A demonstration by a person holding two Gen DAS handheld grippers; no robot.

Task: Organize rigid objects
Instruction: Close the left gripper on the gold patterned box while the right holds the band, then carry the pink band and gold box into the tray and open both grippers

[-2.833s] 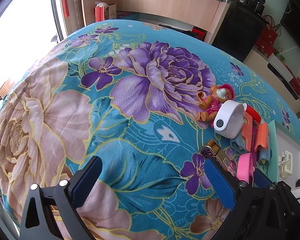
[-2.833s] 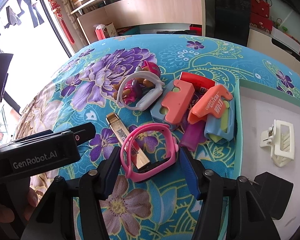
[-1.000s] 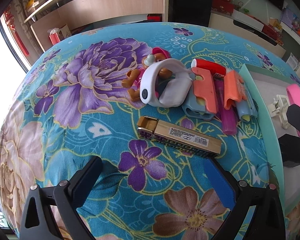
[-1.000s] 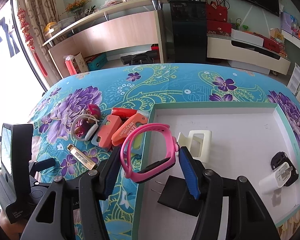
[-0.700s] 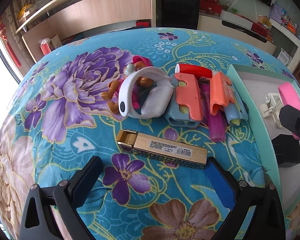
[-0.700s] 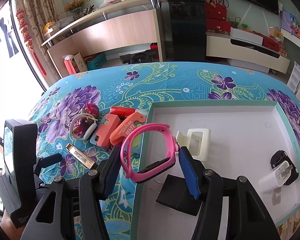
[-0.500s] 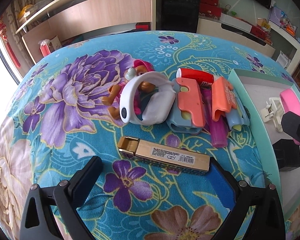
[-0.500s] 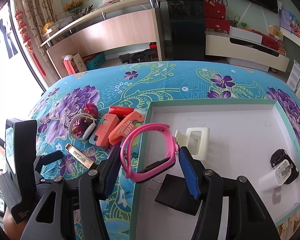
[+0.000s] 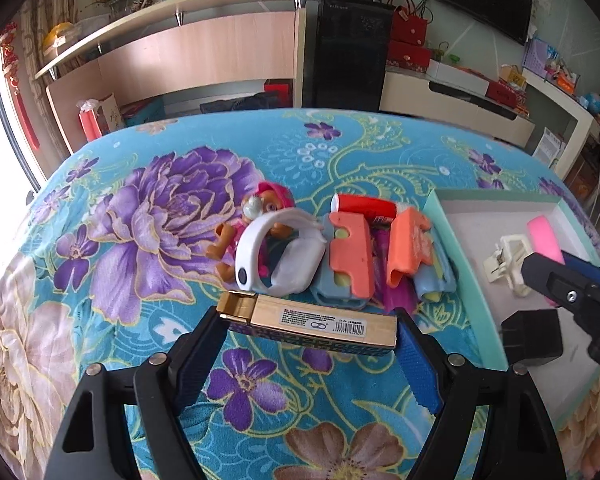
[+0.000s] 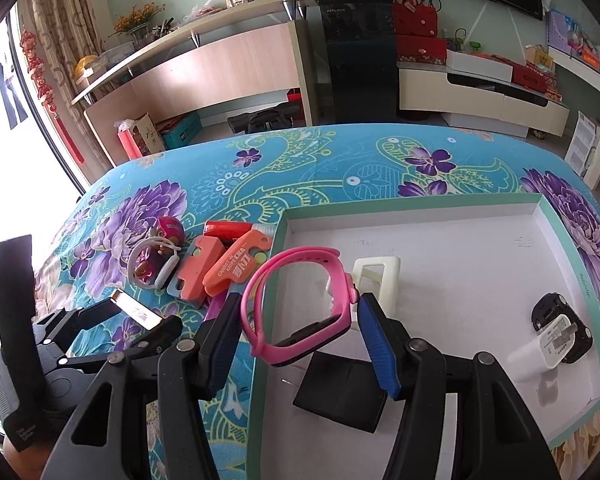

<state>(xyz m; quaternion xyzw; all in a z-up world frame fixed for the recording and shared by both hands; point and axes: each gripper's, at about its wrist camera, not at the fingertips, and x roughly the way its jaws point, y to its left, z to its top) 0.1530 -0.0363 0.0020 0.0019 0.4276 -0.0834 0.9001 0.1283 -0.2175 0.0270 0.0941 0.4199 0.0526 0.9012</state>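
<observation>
A long gold box [image 9: 308, 322] lies on the flowered cloth [image 9: 160, 220], crosswise between the fingers of my left gripper [image 9: 309, 320]. Its jaws are closing, and the blue pads meet the box's two ends. The right wrist view shows the same box [image 10: 134, 310] between those black fingers. My right gripper [image 10: 299, 304] is shut on a pink watch [image 10: 300, 254], held just above the left edge of the white tray [image 10: 412, 205]. The pink band [image 9: 544, 238] also shows at the right of the left wrist view.
Beyond the box lie a white watch [image 9: 280, 256] looped round a toy pup, two orange-and-blue toy knives [image 9: 350, 256], a red tube [image 9: 364, 204] and a purple piece [image 9: 396, 296]. The tray holds a cream hair clip [image 10: 376, 280], a black adapter [image 10: 340, 392] and a white charger [image 10: 548, 344].
The left gripper's jaws have narrowed from wide open onto the ends of the gold box, and its view has tilted up. The right gripper carried the pink watch from the cloth to the tray, then stayed.
</observation>
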